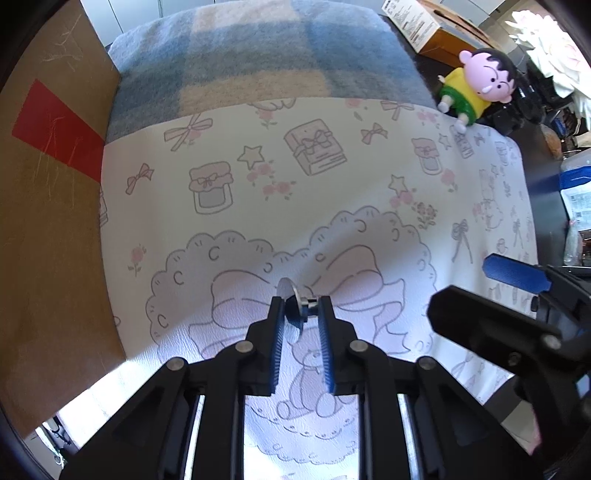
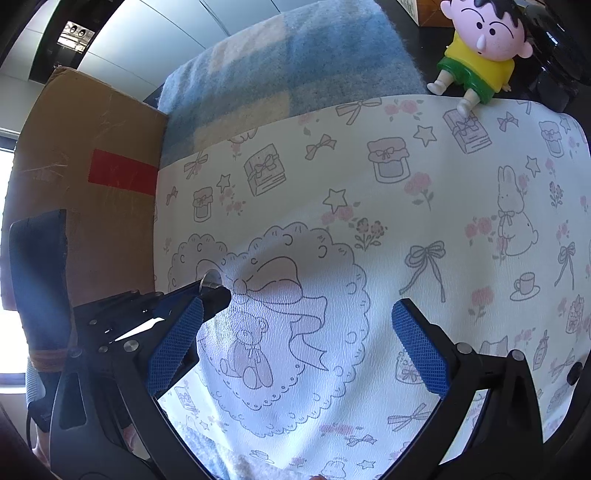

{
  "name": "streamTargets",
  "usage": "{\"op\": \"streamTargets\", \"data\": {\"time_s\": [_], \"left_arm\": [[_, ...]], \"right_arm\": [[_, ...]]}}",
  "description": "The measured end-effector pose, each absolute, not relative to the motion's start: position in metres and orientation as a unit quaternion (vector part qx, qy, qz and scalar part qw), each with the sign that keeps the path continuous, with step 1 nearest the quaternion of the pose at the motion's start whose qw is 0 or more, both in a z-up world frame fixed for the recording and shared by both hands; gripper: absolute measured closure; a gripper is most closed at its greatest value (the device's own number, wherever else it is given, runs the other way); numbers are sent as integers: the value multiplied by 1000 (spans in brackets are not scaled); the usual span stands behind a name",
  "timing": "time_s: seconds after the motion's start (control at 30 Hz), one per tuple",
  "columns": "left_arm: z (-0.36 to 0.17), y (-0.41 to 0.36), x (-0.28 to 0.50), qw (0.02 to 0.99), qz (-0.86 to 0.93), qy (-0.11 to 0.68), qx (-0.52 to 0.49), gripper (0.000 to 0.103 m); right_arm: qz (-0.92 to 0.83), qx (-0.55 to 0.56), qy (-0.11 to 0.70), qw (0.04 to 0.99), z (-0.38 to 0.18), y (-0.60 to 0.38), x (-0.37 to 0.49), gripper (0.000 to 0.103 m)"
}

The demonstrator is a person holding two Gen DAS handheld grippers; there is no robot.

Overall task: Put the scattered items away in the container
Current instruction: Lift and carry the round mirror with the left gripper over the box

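My left gripper (image 1: 300,302) points down over the printed cloth (image 1: 332,184), shut on a small shiny metal knob (image 1: 294,314) with a round disc end. From the right wrist view that same left gripper (image 2: 212,295) sits at the left, the metal knob (image 2: 212,277) glinting at its tip. My right gripper (image 2: 295,314) hangs open above the cloth, nothing between its blue pads (image 2: 417,347); it also shows as the right gripper (image 1: 491,295) beside the left one. A cardboard box (image 1: 55,240) with red tape stands at the left. A cartoon toy figure (image 1: 476,85) sits at the cloth's far right edge.
A blue and cream plaid blanket (image 1: 258,55) lies folded behind the cloth. Beyond the toy stand another carton (image 1: 428,26), a white flower decoration (image 1: 554,48) and dark clutter. The cardboard box (image 2: 92,184) borders the cloth's left side.
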State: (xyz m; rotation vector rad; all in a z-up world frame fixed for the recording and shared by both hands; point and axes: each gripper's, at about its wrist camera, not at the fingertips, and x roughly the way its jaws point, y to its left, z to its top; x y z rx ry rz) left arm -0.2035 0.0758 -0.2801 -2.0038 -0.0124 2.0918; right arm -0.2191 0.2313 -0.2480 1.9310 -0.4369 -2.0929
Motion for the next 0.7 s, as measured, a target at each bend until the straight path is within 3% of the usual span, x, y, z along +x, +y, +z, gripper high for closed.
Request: {"op": "streamTargets", "data": {"time_s": [0.37, 0.7], "left_arm": [[-231, 73, -203, 128, 738, -24, -662, 85], [-180, 70, -208, 126, 773, -44, -620, 85]], "right_arm": [[-734, 649, -155, 122, -222, 236, -209, 0], [-771, 606, -135, 141, -158, 221, -211, 0]]}}
